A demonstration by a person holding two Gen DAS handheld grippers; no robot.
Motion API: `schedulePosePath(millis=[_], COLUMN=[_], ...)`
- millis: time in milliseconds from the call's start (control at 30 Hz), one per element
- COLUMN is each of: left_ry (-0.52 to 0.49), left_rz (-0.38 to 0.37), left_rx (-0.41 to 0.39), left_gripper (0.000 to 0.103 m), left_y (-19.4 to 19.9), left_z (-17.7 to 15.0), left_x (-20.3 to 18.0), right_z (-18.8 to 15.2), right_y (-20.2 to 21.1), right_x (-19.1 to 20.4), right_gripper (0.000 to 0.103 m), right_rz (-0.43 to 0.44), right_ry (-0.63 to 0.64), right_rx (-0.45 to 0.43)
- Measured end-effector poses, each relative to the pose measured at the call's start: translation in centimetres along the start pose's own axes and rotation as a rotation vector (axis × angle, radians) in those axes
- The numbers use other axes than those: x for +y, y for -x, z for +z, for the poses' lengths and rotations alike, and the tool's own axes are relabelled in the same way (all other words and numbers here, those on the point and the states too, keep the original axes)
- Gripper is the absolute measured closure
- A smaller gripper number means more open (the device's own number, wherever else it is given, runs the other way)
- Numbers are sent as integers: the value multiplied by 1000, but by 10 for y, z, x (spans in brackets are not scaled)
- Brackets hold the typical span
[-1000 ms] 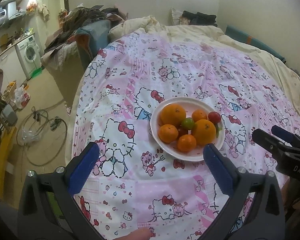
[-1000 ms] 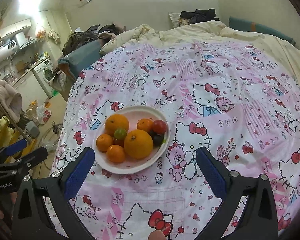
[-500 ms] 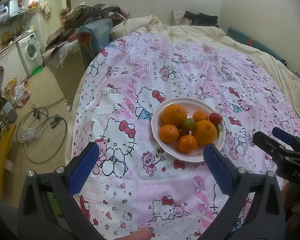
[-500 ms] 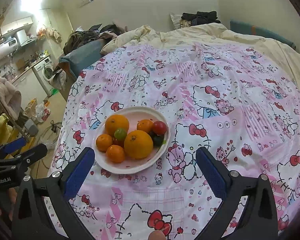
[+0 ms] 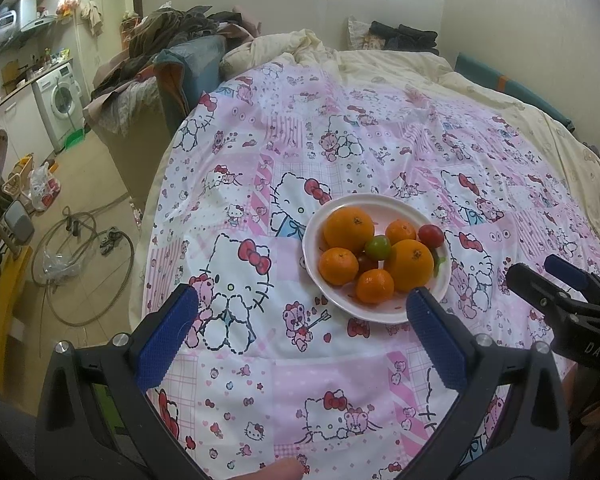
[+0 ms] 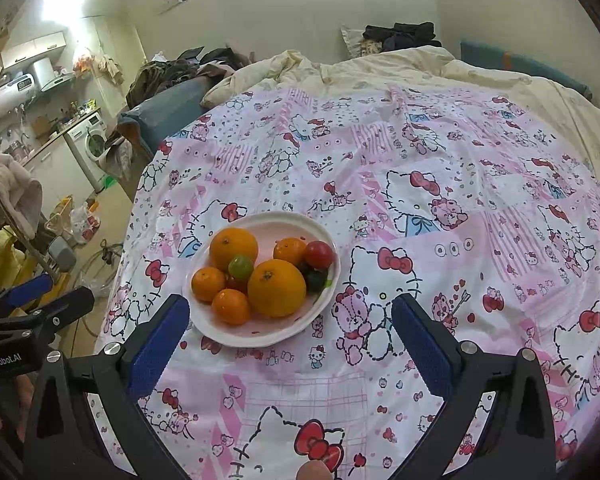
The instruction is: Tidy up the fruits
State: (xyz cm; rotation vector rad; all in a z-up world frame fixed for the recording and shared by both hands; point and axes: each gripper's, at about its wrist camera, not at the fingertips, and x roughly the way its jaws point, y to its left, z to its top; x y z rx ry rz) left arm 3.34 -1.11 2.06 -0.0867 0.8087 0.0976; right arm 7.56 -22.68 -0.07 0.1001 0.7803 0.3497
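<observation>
A white plate [image 5: 380,312] [image 6: 260,334] rests on the pink cartoon-print bedspread. On it lie two large oranges [image 5: 349,229] [image 6: 276,288], several small mandarins [image 5: 339,266] [image 6: 231,306], a green tomato [image 5: 377,247] [image 6: 241,267], a red tomato [image 5: 431,235] [image 6: 319,254] and a dark fruit [image 6: 315,279]. My left gripper [image 5: 300,308] hangs open above the near side of the plate, holding nothing. My right gripper [image 6: 290,312] is open too, with the plate just ahead of its left finger. Each gripper shows at the edge of the other's view.
The bedspread [image 5: 340,140] covers a bed whose left edge drops to a tiled floor with hoses [image 5: 84,248] and bags. A washing machine [image 5: 60,100] and a clothes pile [image 5: 172,32] stand at the far left. A cream duvet [image 6: 420,72] lies at the back.
Both views have shifted only slightly; the plate sits a little higher in the left wrist view. The fruit has not moved and both grippers have stayed open.
</observation>
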Motion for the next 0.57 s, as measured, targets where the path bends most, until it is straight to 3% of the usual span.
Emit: schedulePosePath(millis=[567], left_ry=[18], left_rz=[1], left_rx=[12], left_gripper=[0], left_y=[-3], left_z=[-5], left_x=[-1], right_z=[0], right_y=[0], right_x=[1], right_gripper=[0], right_rz=[2], right_ry=[11], right_rx=[-1])
